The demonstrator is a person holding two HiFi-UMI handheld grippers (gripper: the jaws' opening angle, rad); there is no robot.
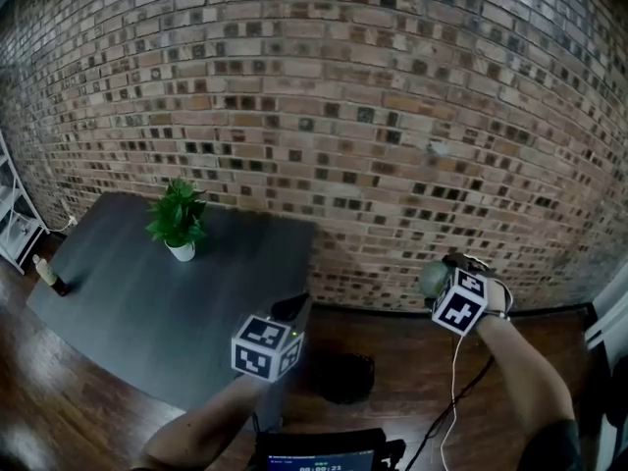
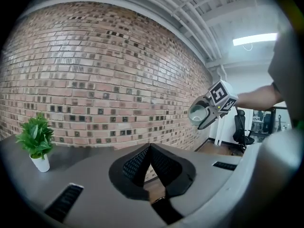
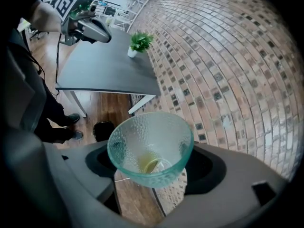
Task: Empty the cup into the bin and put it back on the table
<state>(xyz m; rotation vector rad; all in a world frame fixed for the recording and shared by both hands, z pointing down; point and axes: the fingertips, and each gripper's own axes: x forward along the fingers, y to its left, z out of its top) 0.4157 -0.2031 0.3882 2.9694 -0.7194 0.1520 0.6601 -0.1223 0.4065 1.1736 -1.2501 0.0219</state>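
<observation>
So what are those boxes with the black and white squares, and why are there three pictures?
A person holds a two-jaw grabbing tool in each hand; those boxes are part of the tools. One picture is from a camera on the person's head, looking down. The other two are from cameras riding on the tools. The left gripper is shut and empty. The right gripper squeezes a pale green bumpy glass cup with something yellowish at its bottom. On the dark grey table stand a small green plant in a white pot and a little bottle. A black bin sits on the wooden floor.
</observation>
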